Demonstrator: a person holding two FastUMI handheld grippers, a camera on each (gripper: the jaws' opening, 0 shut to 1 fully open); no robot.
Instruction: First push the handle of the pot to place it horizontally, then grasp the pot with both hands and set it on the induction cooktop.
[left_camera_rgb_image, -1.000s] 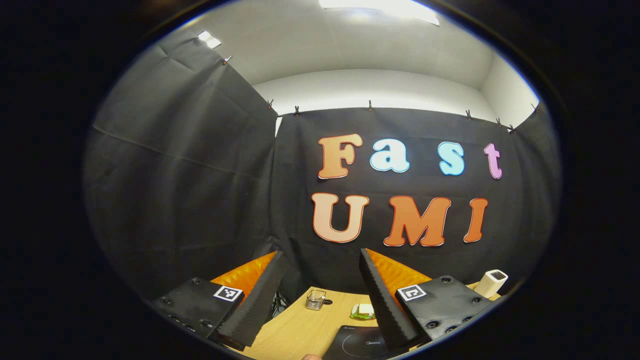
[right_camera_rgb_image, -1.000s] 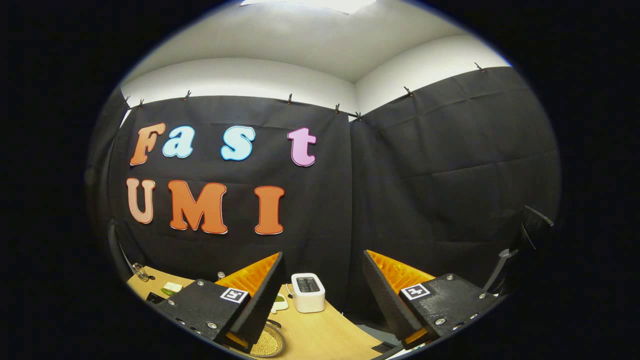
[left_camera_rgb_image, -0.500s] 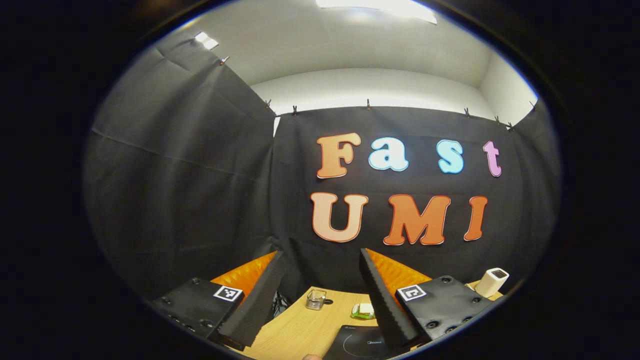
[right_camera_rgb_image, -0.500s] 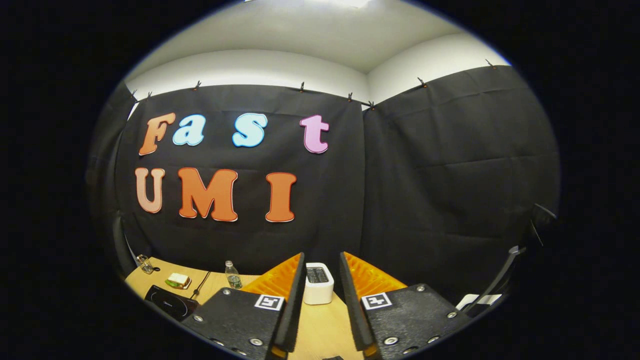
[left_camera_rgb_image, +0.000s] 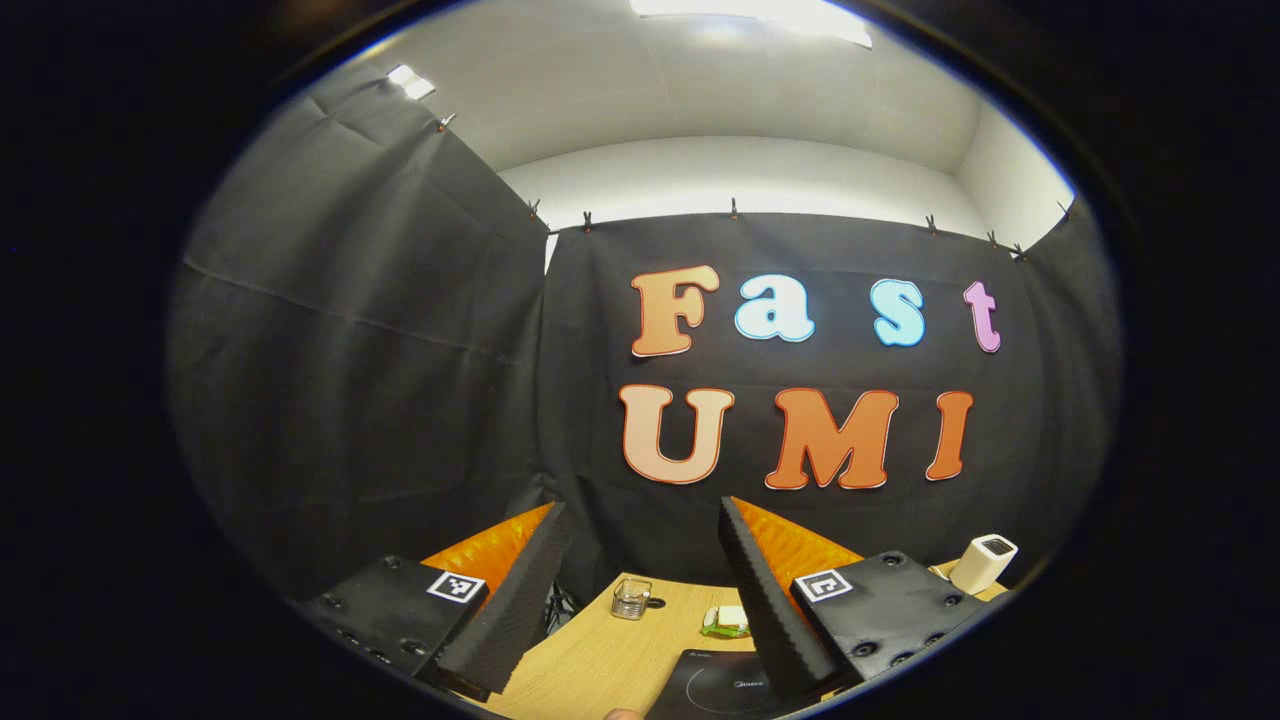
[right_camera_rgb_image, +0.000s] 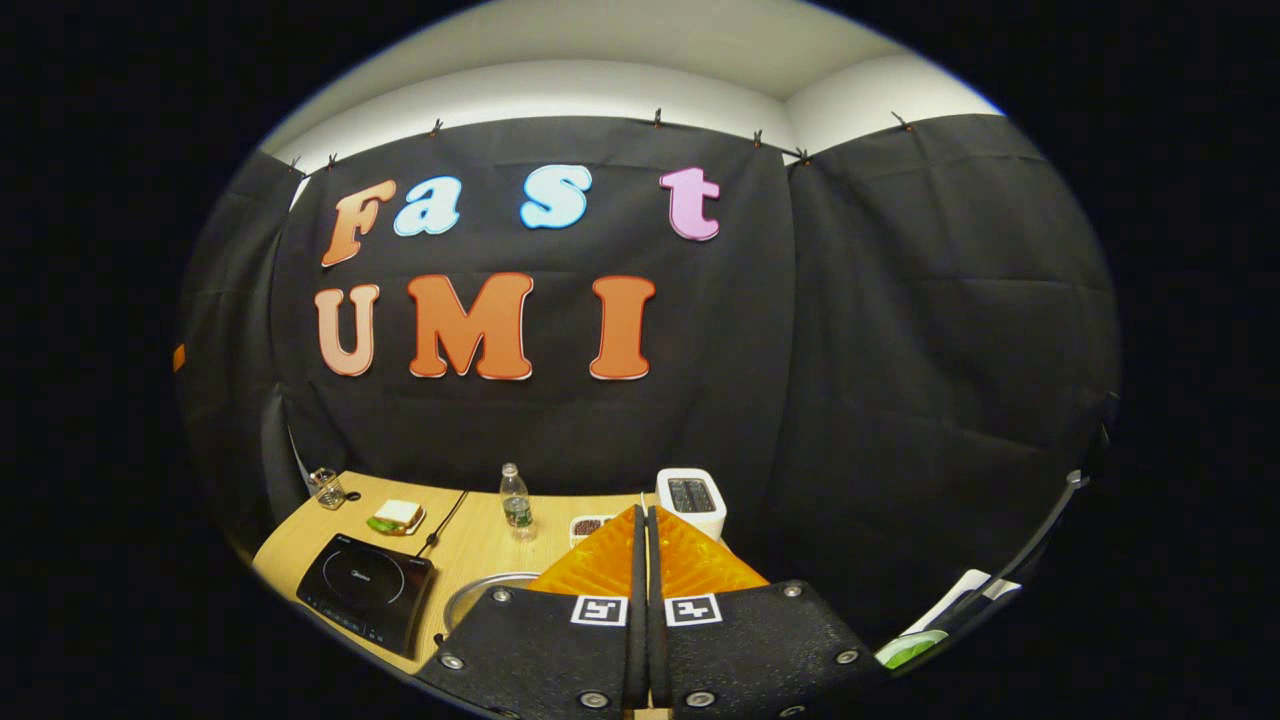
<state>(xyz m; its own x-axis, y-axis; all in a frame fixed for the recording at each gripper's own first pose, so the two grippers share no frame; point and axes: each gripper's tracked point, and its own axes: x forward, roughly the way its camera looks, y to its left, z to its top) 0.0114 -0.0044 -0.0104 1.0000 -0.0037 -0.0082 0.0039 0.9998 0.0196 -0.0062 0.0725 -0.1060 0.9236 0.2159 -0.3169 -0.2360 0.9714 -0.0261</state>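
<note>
In the right gripper view, the black induction cooktop (right_camera_rgb_image: 365, 590) lies at the table's left front. Just right of it a silver pot rim (right_camera_rgb_image: 472, 592) curves out from behind my right gripper (right_camera_rgb_image: 641, 512); its handle is hidden. That gripper is shut, its fingers pressed together with nothing between them, held above the table near the pot. In the left gripper view, my left gripper (left_camera_rgb_image: 640, 510) stands open and empty, raised and pointing at the booth wall. A corner of the cooktop (left_camera_rgb_image: 715, 688) shows below it, between the fingers.
On the wooden table (right_camera_rgb_image: 480, 545) stand a water bottle (right_camera_rgb_image: 515, 498), a white toaster (right_camera_rgb_image: 690, 494), a small bowl (right_camera_rgb_image: 587, 524), a sandwich (right_camera_rgb_image: 397, 516) and a glass (right_camera_rgb_image: 325, 487). A cable (right_camera_rgb_image: 447, 512) runs back from the cooktop. A chair (right_camera_rgb_image: 1040, 545) is at the right.
My right gripper has closed its fingers and tipped down, bringing the table, the cooktop and the pot rim into sight. The left gripper has stayed put, still open.
</note>
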